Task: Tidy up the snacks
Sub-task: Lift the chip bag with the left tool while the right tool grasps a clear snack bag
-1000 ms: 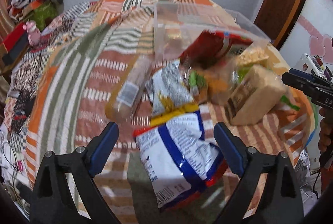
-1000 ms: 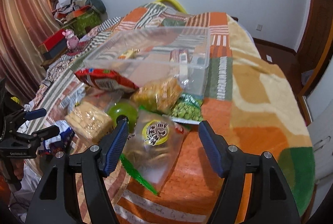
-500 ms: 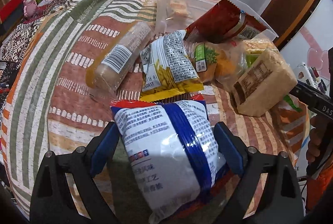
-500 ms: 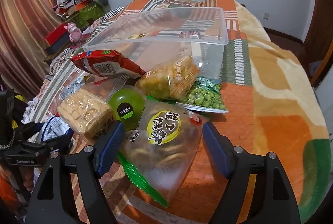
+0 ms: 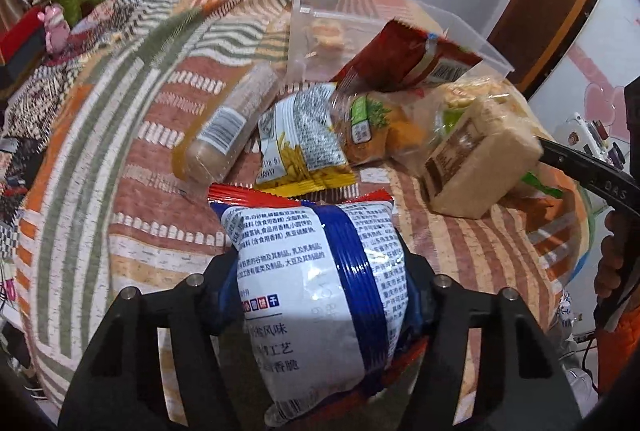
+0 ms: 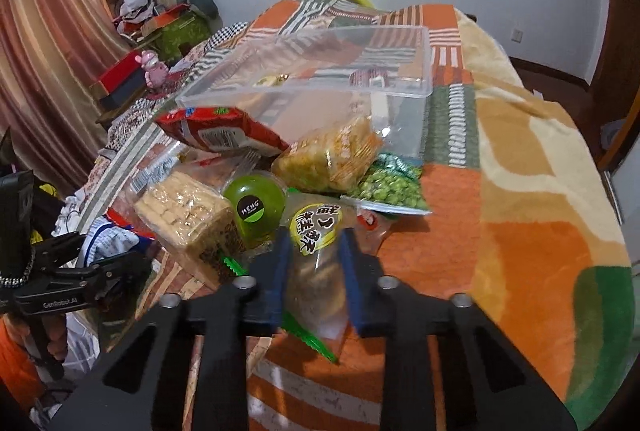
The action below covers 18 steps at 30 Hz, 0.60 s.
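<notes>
A pile of snack packs lies on a striped blanket in front of a clear plastic bin (image 6: pixel 360 87), which also shows in the left wrist view (image 5: pixel 460 31). My left gripper (image 5: pixel 320 271) is shut on a blue and white snack bag (image 5: pixel 320 295). My right gripper (image 6: pixel 314 251) is shut on a clear biscuit bag with a yellow round label (image 6: pixel 316 231). Beyond lie a red bag (image 6: pixel 216 131), a rice cracker block (image 6: pixel 188 219), a green round tub (image 6: pixel 256 207), a green pea pack (image 6: pixel 392 187) and a yellow fries pack (image 5: pixel 300 147).
A clear tube of biscuits (image 5: pixel 228 131) lies left of the pile. A clutter of boxes and a pink toy (image 6: pixel 154 71) sits at the far left by a curtain. The blanket's right side (image 6: pixel 540 191) drops off toward the floor and a door.
Both grippers moved forward and closed. The left one took hold of the blue and white bag; the right one took hold of the clear biscuit bag.
</notes>
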{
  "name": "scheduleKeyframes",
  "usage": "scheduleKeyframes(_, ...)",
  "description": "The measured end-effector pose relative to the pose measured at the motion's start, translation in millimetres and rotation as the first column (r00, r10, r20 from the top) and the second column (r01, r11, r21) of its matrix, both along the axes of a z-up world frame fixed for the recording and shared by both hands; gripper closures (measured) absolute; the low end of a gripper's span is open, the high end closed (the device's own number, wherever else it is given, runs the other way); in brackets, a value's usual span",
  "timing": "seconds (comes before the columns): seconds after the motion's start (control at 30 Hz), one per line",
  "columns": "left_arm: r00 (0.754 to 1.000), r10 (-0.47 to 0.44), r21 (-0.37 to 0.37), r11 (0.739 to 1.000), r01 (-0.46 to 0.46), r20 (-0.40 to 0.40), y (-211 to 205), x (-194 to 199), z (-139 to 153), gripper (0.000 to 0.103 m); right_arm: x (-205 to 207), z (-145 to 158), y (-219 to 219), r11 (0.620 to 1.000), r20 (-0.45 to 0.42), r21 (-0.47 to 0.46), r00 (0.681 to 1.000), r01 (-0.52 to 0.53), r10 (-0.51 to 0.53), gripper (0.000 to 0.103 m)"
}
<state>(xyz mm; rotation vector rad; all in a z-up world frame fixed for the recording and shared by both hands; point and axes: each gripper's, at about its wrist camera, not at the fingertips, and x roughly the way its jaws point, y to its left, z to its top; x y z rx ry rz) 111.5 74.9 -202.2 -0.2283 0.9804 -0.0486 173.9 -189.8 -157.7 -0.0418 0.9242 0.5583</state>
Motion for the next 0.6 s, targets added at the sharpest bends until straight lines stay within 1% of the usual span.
scheduleKeyframes(0.1,0.999,0.011,0.009,1.000,-0.011,0.030,2.8,-3.4,12.4,0.040,1.7,1.7,-3.4,1.000,-0.006,0.002,1.000,0.000,0.000,0.091)
scheduleKeyframes(0.17,0.999,0.020,0.020,1.000,-0.021,0.051,3.6,-6.6,19.8,0.040,1.5,2.2,-2.3,1.000,-0.014,-0.017,1.000,-0.002,0.002,0.089)
scheduleKeyframes(0.2,0.997,0.024,0.028,0.999,-0.026,0.069,4.7,-8.3,25.8,0.040,3.5,2.9,-1.6,1.000,-0.021,-0.018,1.000,0.004,-0.004,0.086)
scheduleKeyframes(0.23,0.996,0.027,0.033,0.999,-0.030,0.081,6.0,-8.4,30.3,0.040,6.4,1.8,-1.2,1.000,-0.037,-0.018,0.999,0.012,-0.013,0.070)
scheduleKeyframes(0.27,0.996,0.028,0.035,0.999,-0.032,0.087,7.2,-7.7,33.2,0.040,9.3,0.4,-1.1,1.000,-0.046,-0.013,0.999,0.024,-0.025,0.045)
scheduleKeyframes(0.33,0.994,0.033,0.040,0.999,-0.038,0.108,10.4,-8.4,39.4,0.040,12.8,-2.2,0.4,0.999,-0.050,-0.010,0.998,0.049,-0.050,0.021)
scheduleKeyframes(0.43,0.992,0.034,0.041,0.998,-0.039,0.120,12.2,-8.7,43.4,0.040,23.8,-14.4,8.0,0.999,-0.096,-0.032,0.994,0.039,-0.041,0.022)
scheduleKeyframes(0.53,0.992,0.032,0.039,0.999,-0.037,0.122,13.5,-7.7,42.7,0.040,28.7,-28.9,14.4,1.000,-0.158,-0.013,0.987,0.015,-0.017,0.023)
scheduleKeyframes(0.6,0.991,0.031,0.049,0.998,-0.037,0.127,13.5,-6.3,42.7,0.040,27.5,-31.2,19.6,1.000,-0.153,-0.024,0.988,0.000,-0.003,0.022)
